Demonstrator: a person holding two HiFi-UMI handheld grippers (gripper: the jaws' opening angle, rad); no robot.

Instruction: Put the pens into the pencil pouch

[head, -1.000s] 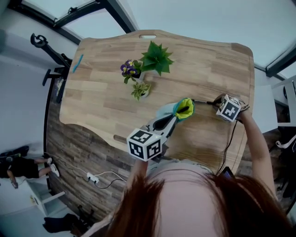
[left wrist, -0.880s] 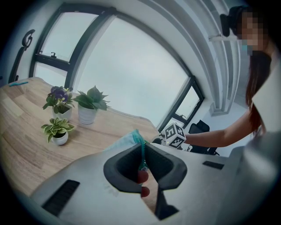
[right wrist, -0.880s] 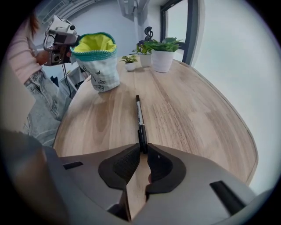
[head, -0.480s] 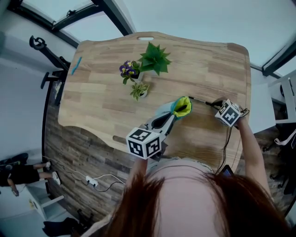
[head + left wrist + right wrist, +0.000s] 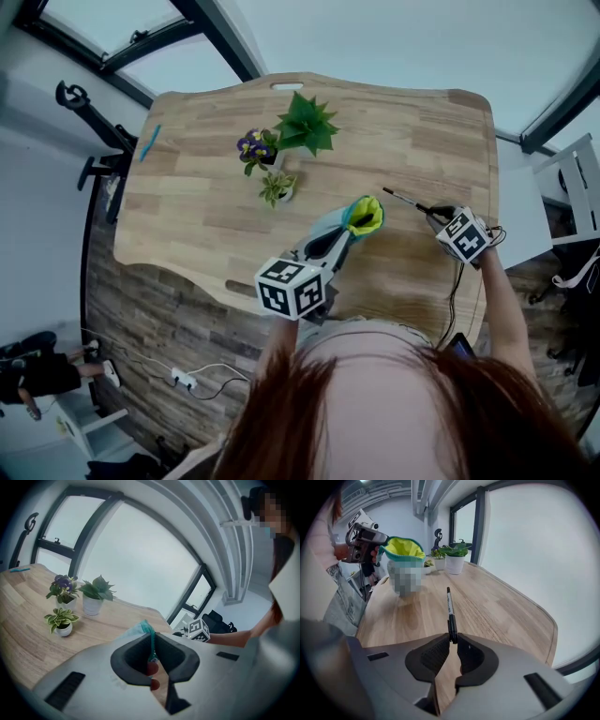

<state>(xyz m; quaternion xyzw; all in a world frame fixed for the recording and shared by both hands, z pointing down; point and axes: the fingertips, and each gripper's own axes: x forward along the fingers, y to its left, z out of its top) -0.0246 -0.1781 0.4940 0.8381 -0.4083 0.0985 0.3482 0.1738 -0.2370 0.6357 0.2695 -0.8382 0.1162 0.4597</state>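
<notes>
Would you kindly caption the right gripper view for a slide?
Right gripper pinches a black pen; left gripper holds up the open pouch.

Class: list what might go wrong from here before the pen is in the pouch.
The right claw pinches the pen only at one end, so it may swivel or slip out. The left claw holds the pouch by one bit of rim; its mouth could sag when the pen pokes it.

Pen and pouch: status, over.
Left gripper shut on pouch rim, mouth open. Right gripper shut on pen, held by one end. Nothing between pen and pouch; potted plants beyond.
</notes>
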